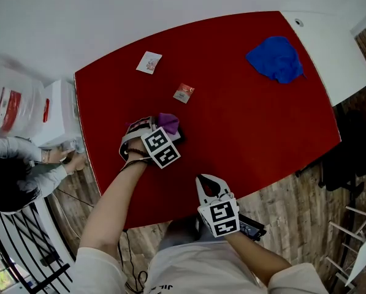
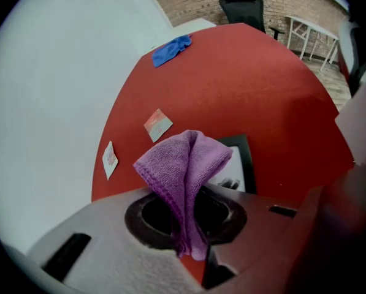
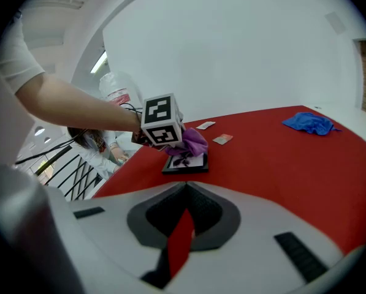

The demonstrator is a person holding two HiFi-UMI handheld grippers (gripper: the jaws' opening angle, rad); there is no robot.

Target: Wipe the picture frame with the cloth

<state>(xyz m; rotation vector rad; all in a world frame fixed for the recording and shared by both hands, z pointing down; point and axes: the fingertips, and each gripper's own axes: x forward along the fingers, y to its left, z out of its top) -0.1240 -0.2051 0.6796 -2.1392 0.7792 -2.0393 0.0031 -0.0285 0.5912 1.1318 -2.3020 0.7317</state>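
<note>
Red surface (image 1: 250, 121) across most of the head view, with a white tabletop (image 1: 330, 48) against its far right edge. Off the left edge, a person (image 1: 23, 158) in a light sleeve, beside white boxes (image 1: 48, 112).

Left gripper (image 1: 161, 126) out over the near-left part of the surface, fingers clamped on a purple cloth (image 2: 186, 164). Cloth bunched up in a fold beyond the fingers, hanging over the picture frame (image 2: 239, 164); actual contact hard to make out.

Right gripper (image 1: 211, 185) at the near edge of the surface, apart from the frame. Fingers drawn together to a thin slit, nothing between them.

Blue cloth (image 1: 276, 59) crumpled near the far right corner, well apart from both grippers.

Picture frame flat on the surface, black border round a pale picture. Mostly hidden under the left gripper in the head view, plain in the right gripper view just below the marker cube.

Far card (image 1: 149, 62) near the back edge, near card (image 1: 184, 93) between it and the left gripper, both flat on the red.
</note>
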